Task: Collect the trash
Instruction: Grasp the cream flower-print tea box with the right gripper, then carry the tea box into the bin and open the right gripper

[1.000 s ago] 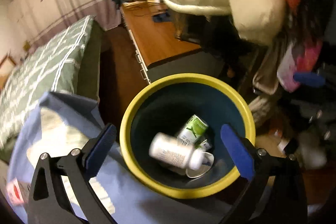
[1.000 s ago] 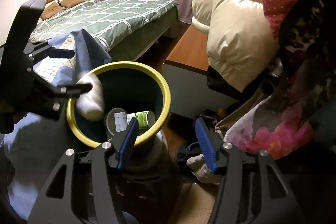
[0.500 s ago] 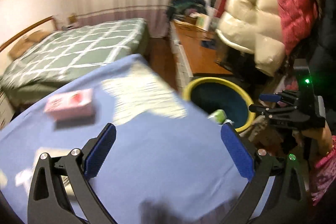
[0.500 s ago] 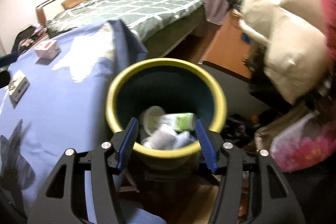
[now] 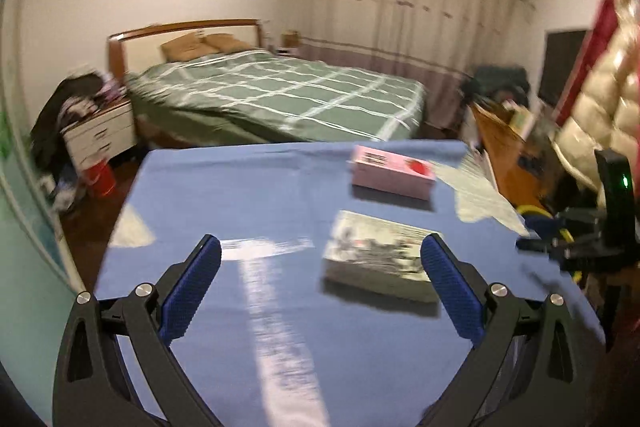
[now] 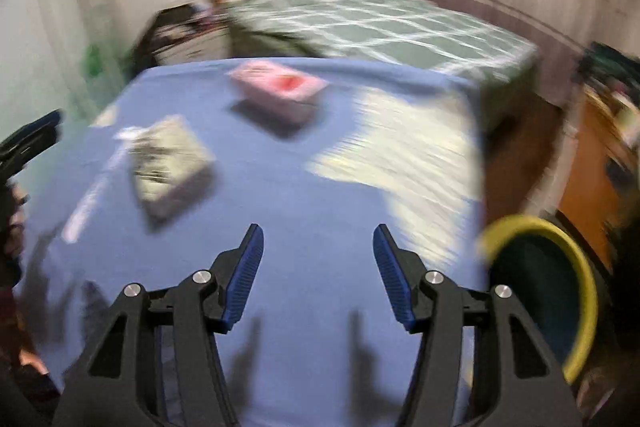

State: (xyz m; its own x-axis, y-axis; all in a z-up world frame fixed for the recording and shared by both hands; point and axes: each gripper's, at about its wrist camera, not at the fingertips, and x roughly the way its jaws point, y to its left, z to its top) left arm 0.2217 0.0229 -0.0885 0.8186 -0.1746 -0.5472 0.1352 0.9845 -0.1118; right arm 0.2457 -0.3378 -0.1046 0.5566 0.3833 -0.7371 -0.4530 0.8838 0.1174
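While hovering over the blue-covered table, settle on one piece of trash before reaching.

Nearest candidate for the left gripper: a grey patterned box, lying flat on the cloth just ahead of the right-hand pad. Farther back, toward the green checked bed: a pink box, also flat, well apart from every pad. Seen from the right wrist, grey box ahead and to the left, pink box beyond it.

Judged advice for the pickup:
- Slow down first; heavy blur across both views.
- Turn the wrist to straddle the grey box across its narrow sides, not its length.
- Come down low enough to catch the side walls without pinching the cloth.
- Squeeze gently; likely thin card, easy to crush or skid.
- Carry to the yellow-rimmed bin, standing off the table's right edge, beside the right gripper.

Left jaws: spread very wide, nothing between, touching nothing.

Right jaws: roughly half apart, nothing between, only bare blue cloth below.
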